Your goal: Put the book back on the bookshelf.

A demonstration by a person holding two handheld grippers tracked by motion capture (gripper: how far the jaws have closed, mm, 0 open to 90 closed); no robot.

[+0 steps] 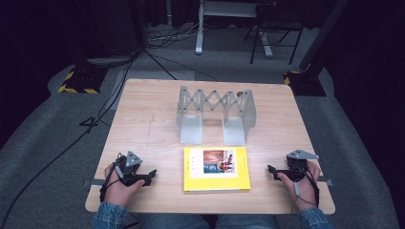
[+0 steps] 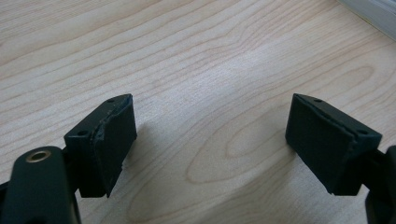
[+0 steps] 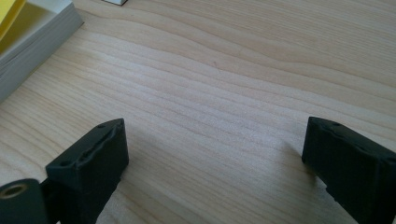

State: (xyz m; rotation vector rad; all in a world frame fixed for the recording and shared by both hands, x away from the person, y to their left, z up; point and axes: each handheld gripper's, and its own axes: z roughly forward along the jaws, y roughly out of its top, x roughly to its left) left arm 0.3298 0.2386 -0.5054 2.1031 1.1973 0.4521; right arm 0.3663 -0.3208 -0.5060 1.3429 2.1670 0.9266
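**Yellow book flat between two open grippers**

Yellow-covered, the book [image 1: 217, 169] lies flat near our edge of the table [image 1: 143, 124], midway between our hands. Our left gripper [image 1: 152, 173] rests well apart on one side, jaws spread wide over bare wood. Our right gripper [image 1: 270, 169] sits on the other side, jaws likewise apart and holding nothing. Beyond the book stands a metal rack [image 1: 216, 113], close behind it

bare table [image 1: 143, 124] flanks the book [image 1: 216, 169]; rack [image 1: 216, 114] blocks behind.
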